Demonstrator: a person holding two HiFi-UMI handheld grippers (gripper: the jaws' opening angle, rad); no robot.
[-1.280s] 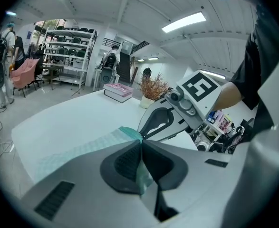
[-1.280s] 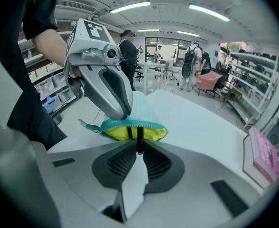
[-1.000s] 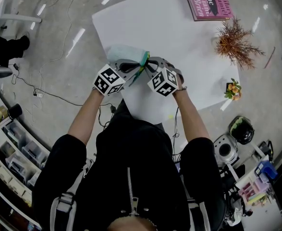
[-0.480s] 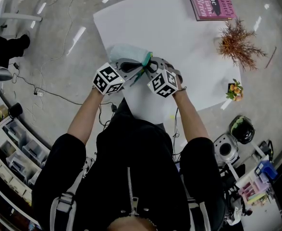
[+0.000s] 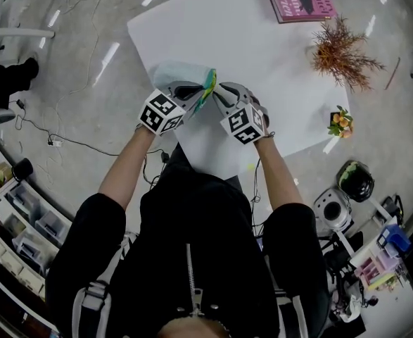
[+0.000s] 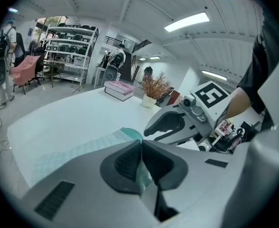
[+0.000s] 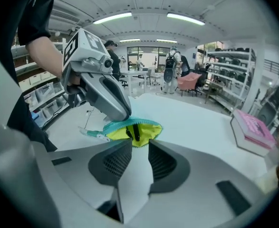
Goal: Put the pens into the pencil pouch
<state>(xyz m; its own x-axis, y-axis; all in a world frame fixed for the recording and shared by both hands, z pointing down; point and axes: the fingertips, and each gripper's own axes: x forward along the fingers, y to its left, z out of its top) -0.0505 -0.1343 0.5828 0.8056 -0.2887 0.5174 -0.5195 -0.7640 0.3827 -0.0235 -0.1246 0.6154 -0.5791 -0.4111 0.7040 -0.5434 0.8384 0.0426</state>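
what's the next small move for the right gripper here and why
Probably ease the right gripper back from the teal fabric pouch with yellow lining. Its jaws have just been opening and stand apart, empty, short of the open mouth, where two slim dark items sit inside. The left gripper is shut on the pouch, and no loose pens show on the white table.

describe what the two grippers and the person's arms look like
Both the left gripper and right gripper are grey plastic with dark ribbed pads. Each carries a white cube with black square markers. The person wears black short sleeves.
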